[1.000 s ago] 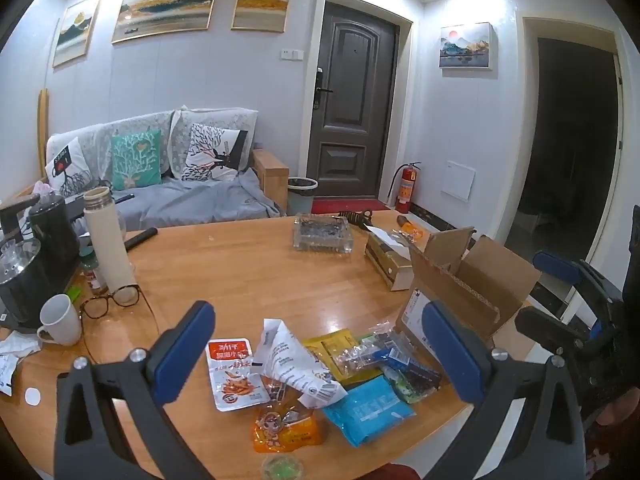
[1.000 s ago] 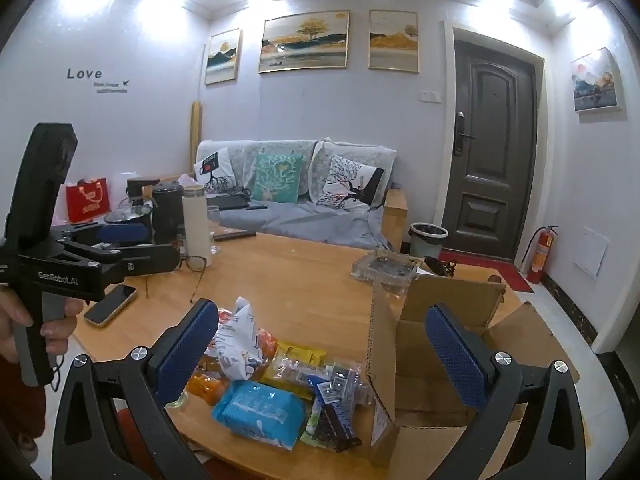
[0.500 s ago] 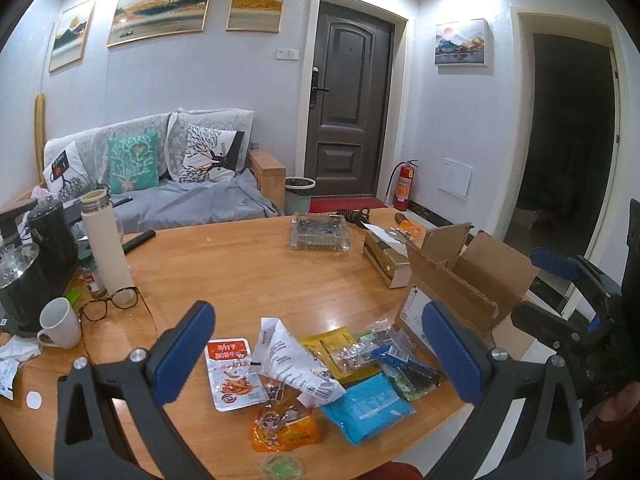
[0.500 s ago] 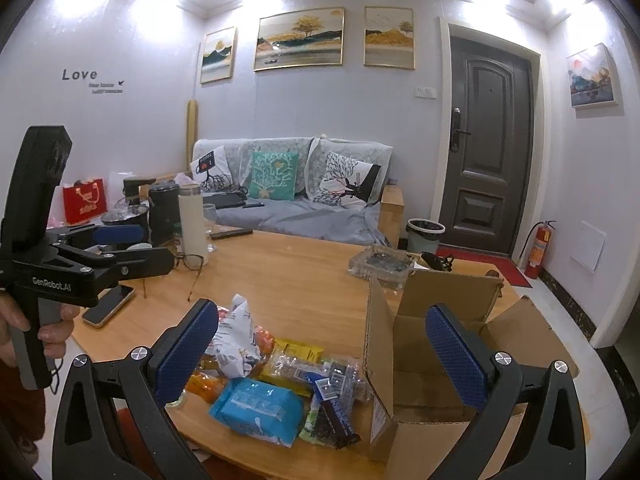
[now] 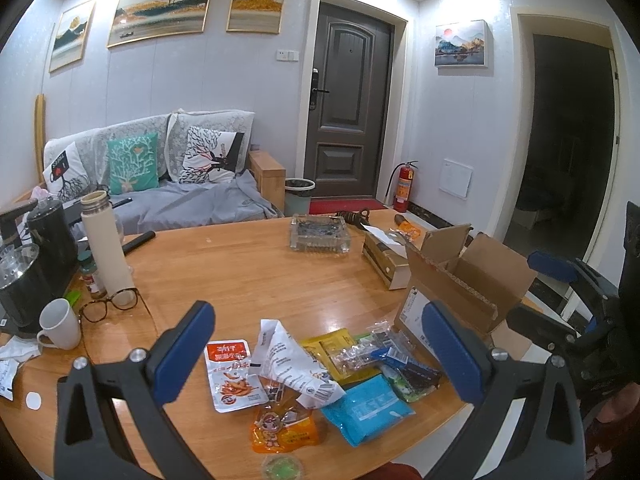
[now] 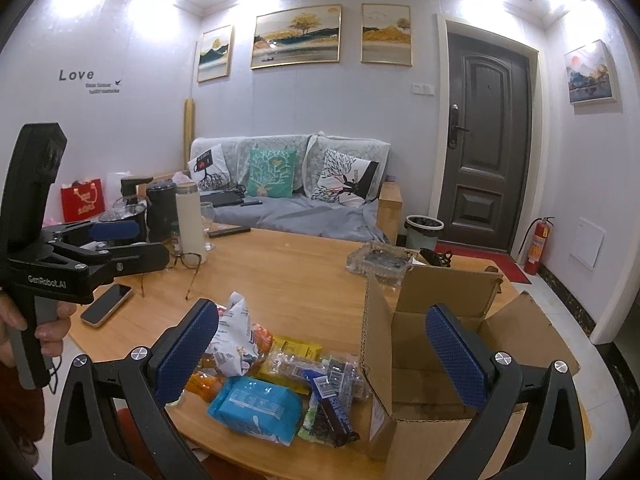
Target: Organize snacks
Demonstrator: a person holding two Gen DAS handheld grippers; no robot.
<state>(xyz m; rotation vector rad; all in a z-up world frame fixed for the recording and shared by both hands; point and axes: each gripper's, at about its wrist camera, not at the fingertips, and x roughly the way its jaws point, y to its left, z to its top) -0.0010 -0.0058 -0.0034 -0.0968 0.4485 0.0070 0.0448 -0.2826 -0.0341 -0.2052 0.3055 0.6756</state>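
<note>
Plainly, the open cardboard box (image 6: 436,344) sits ahead-right of the empty, spread right gripper (image 6: 320,350), its near flap could snag a sweep; the crinkly snack pile (image 5: 316,376) under the equally released left gripper (image 5: 318,344) may slip or drag neighbouring packets off the edge.

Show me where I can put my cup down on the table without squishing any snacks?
The bare wood in the table's middle is free, between the glasses, the glass ashtray and the snack pile. The near edge is crowded with packets beside the cardboard box. The left end is cluttered too: mug, thermos, kettle.
</note>
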